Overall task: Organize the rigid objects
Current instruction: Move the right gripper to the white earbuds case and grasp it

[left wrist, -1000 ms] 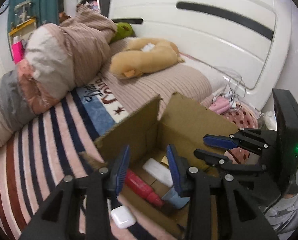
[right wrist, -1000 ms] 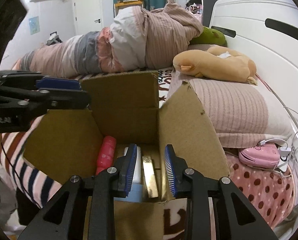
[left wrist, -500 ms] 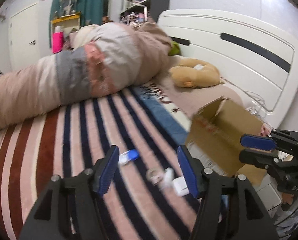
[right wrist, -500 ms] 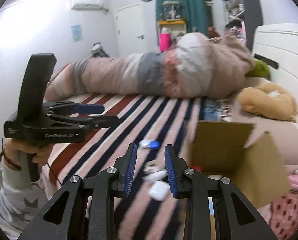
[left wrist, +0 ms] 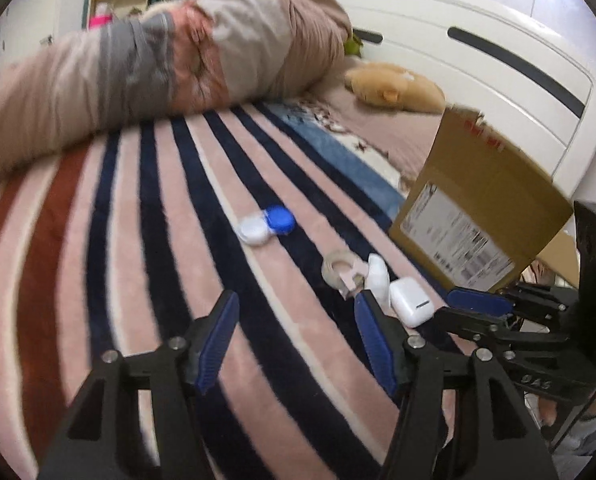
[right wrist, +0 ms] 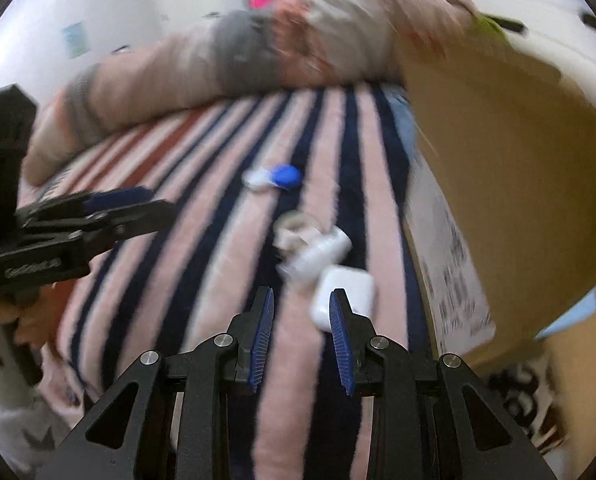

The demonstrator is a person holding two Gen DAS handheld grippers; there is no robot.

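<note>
Left wrist view: the left tongs (left wrist: 296, 338) hover over the striped blanket (left wrist: 138, 240) with fingers spread wide and nothing between them. Just past the right fingertip lie the white earbud case (left wrist: 412, 306), a small white bottle (left wrist: 378, 278) and a tape roll (left wrist: 338, 268), bunched together and touching; the blue-and-white lens case (left wrist: 268, 224) sits further ahead, apart from them. The right tongs (left wrist: 472, 308) show at the right edge, in front of the cardboard box (left wrist: 486, 208). Its inside is hidden from here.

Right wrist view, blurred: the right tongs (right wrist: 301, 316) are parted, holding nothing, and the earbud case (right wrist: 344, 294) lies just ahead of the right finger, off centre. To grip it well, I judge the tongs should shift right until the case sits squarely between both pads, then close across its narrow sides. The box (right wrist: 498, 168) rises to the right; its contents cannot be told
</note>
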